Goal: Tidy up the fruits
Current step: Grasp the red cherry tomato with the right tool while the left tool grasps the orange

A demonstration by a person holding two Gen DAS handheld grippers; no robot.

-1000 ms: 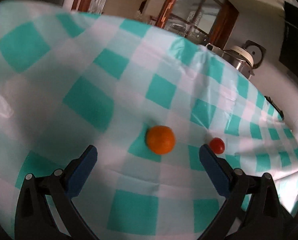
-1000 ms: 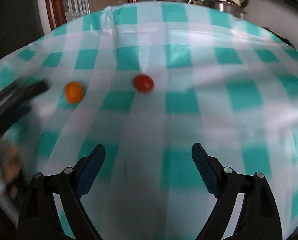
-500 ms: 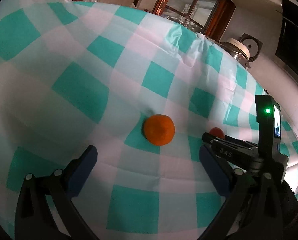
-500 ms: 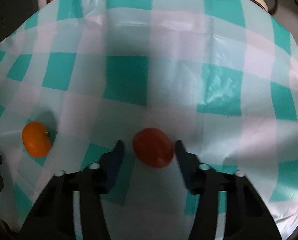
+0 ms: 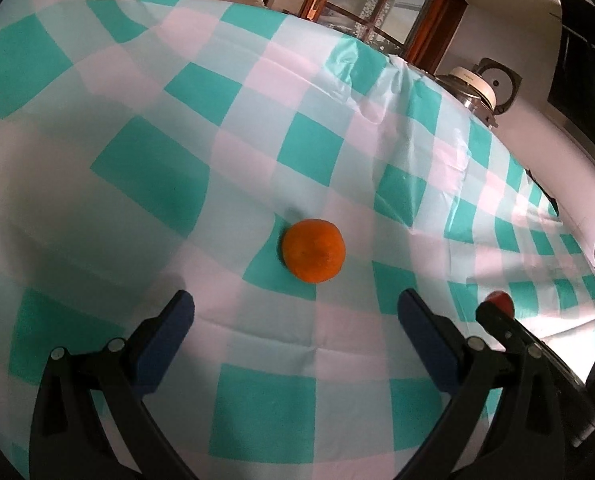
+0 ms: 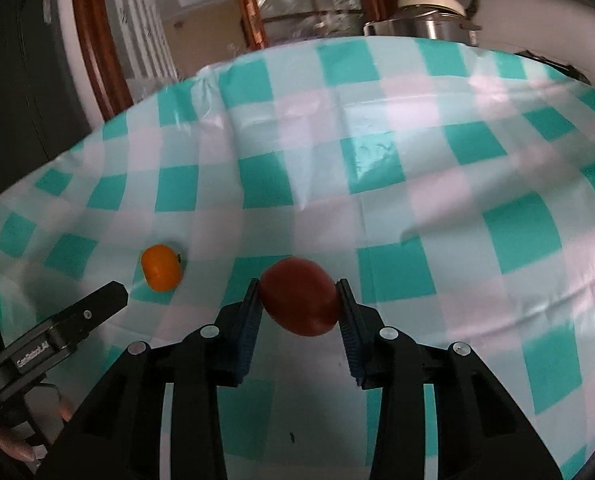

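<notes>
A small red tomato sits clamped between the blue pads of my right gripper, lifted off the teal-and-white checked cloth. The same tomato shows at the tip of the right gripper in the left wrist view, low right. An orange mandarin rests on the cloth just ahead of my left gripper, whose fingers stand wide open and apart from it. The mandarin lies left of the tomato in the right wrist view, with a left finger close below it.
The checked cloth covers the whole table and is creased near the back. A steel pot with a white lid stands beyond the far edge, by wooden frames. A person's fingers show at the lower left.
My right gripper has closed on the tomato and raised it off the cloth, pulling back toward me. The left gripper stays open in front of the mandarin, almost unmoved.
</notes>
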